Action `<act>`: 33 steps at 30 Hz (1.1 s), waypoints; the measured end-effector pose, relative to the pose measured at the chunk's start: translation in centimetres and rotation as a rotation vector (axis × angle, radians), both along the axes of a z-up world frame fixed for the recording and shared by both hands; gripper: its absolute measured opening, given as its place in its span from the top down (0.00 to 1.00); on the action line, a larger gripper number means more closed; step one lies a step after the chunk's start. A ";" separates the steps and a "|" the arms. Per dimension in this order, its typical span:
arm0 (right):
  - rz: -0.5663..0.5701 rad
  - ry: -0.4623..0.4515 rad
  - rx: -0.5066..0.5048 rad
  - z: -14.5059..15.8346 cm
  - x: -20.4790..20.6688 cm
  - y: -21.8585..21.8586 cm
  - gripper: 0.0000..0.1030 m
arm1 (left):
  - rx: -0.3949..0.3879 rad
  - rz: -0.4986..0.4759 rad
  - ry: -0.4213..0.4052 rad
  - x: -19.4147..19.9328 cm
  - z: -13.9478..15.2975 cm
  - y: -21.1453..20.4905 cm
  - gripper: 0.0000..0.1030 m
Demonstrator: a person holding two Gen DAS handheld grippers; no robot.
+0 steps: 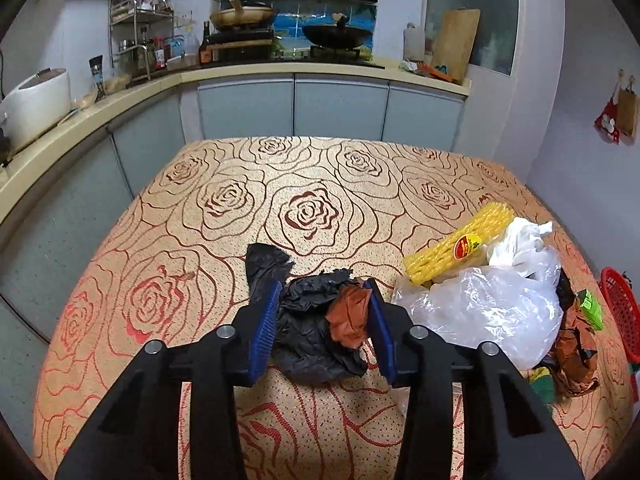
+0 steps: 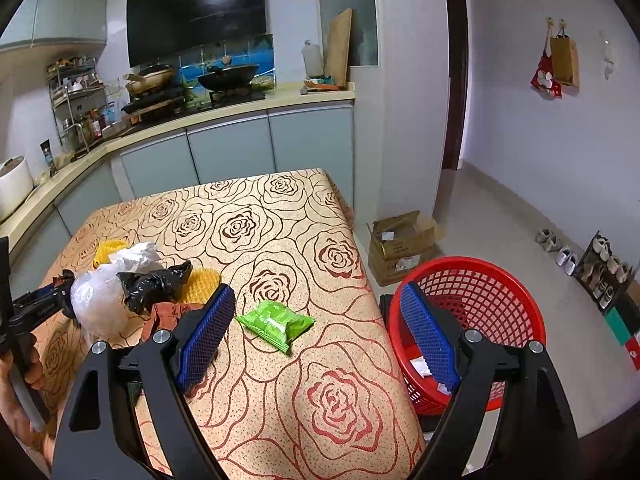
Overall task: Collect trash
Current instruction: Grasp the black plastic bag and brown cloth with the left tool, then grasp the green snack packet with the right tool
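Observation:
My left gripper (image 1: pixel 324 300) is shut on a crumpled black plastic bag (image 1: pixel 308 320) with a brown wrapper (image 1: pixel 350 316) bunched against its right pad, just above the rose-patterned table (image 1: pixel 304 208). To its right lies a trash pile: yellow foam net (image 1: pixel 456 244), clear plastic bag (image 1: pixel 488 308), white bag (image 1: pixel 520 240), brown paper (image 1: pixel 576 352). My right gripper (image 2: pixel 320 312) is open and empty above a green snack packet (image 2: pixel 276 324) near the table's right edge. A red mesh basket (image 2: pixel 480 300) stands beside the table, with white scraps inside.
A kitchen counter with a rice cooker (image 1: pixel 36 104), spice rack and stove with woks (image 1: pixel 336 36) runs behind the table. A cardboard box (image 2: pixel 400 244) and shoes (image 2: pixel 560 248) sit on the floor past the basket.

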State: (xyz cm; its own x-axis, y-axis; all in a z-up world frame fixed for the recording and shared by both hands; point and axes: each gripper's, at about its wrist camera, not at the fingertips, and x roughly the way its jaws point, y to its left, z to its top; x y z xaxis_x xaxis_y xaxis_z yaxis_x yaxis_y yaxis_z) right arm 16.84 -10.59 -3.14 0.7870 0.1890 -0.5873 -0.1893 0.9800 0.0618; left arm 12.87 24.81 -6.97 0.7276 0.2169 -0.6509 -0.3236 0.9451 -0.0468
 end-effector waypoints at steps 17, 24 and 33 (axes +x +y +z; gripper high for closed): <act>0.061 0.105 -0.064 -5.5 3.0 3.0 0.20 | 0.111 0.043 -0.164 -4.1 6.1 -1.3 0.63; 0.097 0.160 -0.070 -7.1 5.4 5.0 0.20 | 0.116 0.047 -0.178 -4.2 6.4 -1.1 0.63; 0.112 0.255 -0.079 -9.4 7.5 5.8 0.38 | 0.104 0.060 -0.166 -4.1 5.7 -0.4 0.63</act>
State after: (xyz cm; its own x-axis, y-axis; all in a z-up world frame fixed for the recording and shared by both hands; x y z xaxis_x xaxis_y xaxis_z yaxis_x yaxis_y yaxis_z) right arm 24.35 -4.79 -12.52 0.5889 0.2122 -0.7799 -0.2848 0.9575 0.0454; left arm 8.75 24.42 -1.30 0.8069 0.3226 -0.4948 -0.3750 0.9270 -0.0071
